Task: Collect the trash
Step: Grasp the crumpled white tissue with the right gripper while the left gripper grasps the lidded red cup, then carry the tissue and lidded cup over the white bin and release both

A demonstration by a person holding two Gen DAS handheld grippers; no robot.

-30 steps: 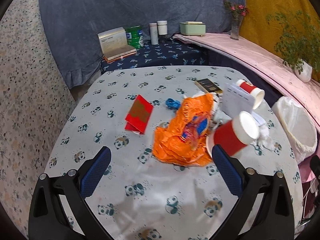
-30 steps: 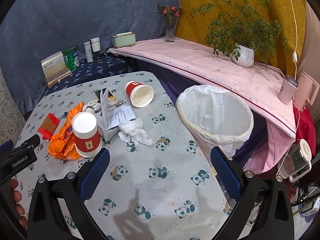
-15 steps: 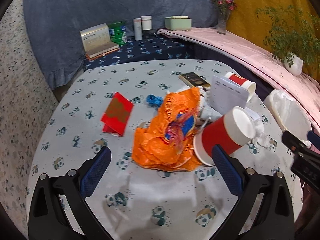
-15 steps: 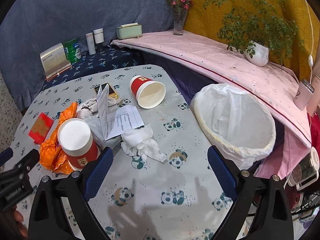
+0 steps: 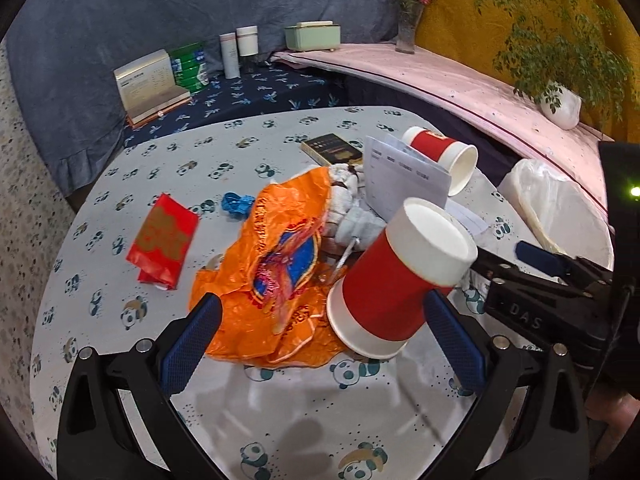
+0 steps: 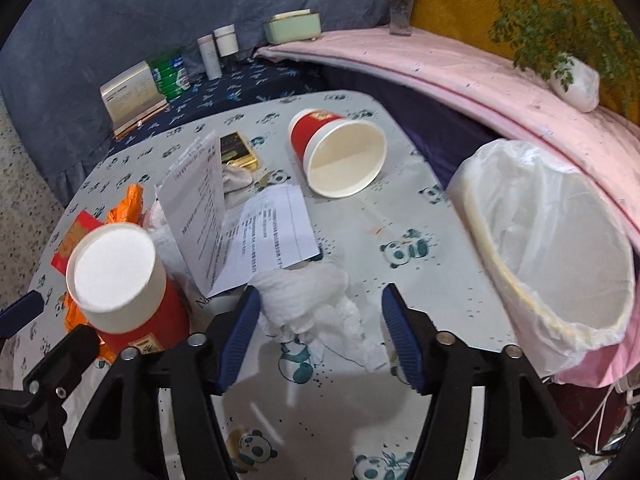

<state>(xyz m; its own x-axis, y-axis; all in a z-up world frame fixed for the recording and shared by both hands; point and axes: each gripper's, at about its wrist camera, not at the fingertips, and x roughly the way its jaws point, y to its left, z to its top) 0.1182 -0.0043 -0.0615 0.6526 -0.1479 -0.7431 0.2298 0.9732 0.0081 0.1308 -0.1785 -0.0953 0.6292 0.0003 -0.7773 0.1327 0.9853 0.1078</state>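
Observation:
A pile of trash lies on the panda-print table (image 5: 280, 420). An upside-down red paper cup (image 5: 396, 280) stands on an orange plastic bag (image 5: 276, 264). My left gripper (image 5: 320, 340) is open, its fingers either side of the bag and cup. In the right wrist view a crumpled white tissue (image 6: 316, 300) lies between the open fingers of my right gripper (image 6: 320, 332). A second red cup (image 6: 340, 156) lies on its side beyond folded papers (image 6: 240, 220). A white-lined bin (image 6: 552, 240) stands at the table's right edge.
A red packet (image 5: 164, 236), a blue wrapper (image 5: 236, 204) and a dark box (image 5: 332, 148) lie on the table. Boxes and bottles (image 5: 236, 52) stand on a dark shelf behind. A pink ledge (image 5: 460, 88) carries a potted plant (image 5: 560, 68) and a vase.
Both grippers have moved forward and down toward the trash. The right gripper's fingers have narrowed and now straddle the tissue. The left gripper has closed in on the bag and cup.

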